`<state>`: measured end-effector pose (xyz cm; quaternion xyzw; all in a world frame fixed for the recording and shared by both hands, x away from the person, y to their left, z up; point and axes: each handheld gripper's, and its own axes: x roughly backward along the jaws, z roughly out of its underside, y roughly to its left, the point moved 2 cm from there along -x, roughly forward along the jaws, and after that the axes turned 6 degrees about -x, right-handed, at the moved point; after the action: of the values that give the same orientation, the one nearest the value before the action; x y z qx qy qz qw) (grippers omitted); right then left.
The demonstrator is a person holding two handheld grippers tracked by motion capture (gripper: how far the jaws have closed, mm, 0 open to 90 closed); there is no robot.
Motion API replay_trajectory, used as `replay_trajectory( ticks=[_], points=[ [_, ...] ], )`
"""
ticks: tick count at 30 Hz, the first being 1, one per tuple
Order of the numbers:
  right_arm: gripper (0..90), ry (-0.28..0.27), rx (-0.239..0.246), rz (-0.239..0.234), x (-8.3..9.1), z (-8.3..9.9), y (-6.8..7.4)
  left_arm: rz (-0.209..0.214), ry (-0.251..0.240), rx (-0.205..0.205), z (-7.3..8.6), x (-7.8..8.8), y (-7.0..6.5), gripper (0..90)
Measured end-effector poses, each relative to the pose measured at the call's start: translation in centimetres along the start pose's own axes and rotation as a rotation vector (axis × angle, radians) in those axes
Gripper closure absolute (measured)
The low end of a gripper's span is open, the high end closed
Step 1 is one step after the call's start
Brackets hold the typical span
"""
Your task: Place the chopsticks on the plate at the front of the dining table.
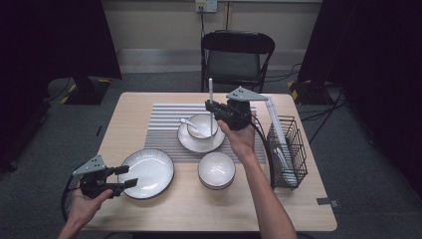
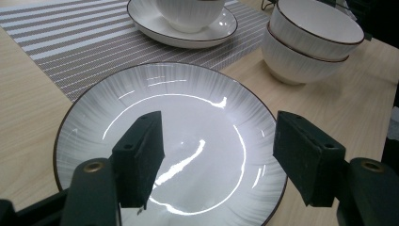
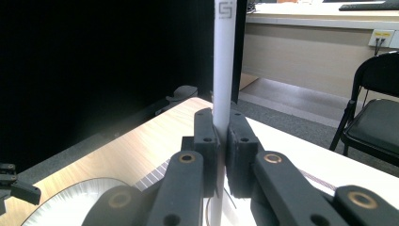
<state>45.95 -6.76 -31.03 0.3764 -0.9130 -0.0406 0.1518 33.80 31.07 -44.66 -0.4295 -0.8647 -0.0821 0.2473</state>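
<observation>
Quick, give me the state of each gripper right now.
Left gripper: open, holding nothing, over the plate.
Right gripper: shut on a white stick, held upright.

A black folding metal chair (image 1: 237,55) stands on the grey carpeted floor (image 1: 149,82), just behind the far edge of the light wooden rectangular surface (image 1: 209,209). Behind the chair runs a beige wall (image 1: 159,25) with a white power socket (image 1: 206,5) above it. Black curtains (image 1: 54,40) hang well to either side of the chair, leaving those corners dark.
</observation>
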Motion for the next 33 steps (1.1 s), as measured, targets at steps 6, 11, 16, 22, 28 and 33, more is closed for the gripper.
replay_trajectory(
  ticks=[6,11,16,22,28,33],
  points=[
    [85.3,0.006,0.006,-0.008,-0.2,0.0,0.3,-0.004,0.012,-0.018,0.3,0.2,-0.6,33.8],
    [85.3,0.007,0.005,-0.023,-0.6,0.0,0.7,0.01,-0.002,-0.006,0.2,-0.6,-0.7,33.5],
    [85.3,0.011,0.008,-0.046,-1.1,0.1,1.4,0.017,0.006,-0.022,-0.2,-1.6,-1.0,33.1],
    [85.3,0.009,-0.001,-0.072,-1.5,0.1,2.1,0.007,0.005,-0.059,-1.3,-2.5,-1.2,32.0],
    [85.3,0.016,0.002,-0.087,-1.8,0.4,2.6,0.012,-0.024,-0.067,-2.6,-3.4,-1.3,30.5],
    [85.3,0.017,0.002,-0.1,-1.8,0.4,2.9,0.006,-0.033,-0.099,-3.7,-4.0,-1.7,29.7]
  ],
)
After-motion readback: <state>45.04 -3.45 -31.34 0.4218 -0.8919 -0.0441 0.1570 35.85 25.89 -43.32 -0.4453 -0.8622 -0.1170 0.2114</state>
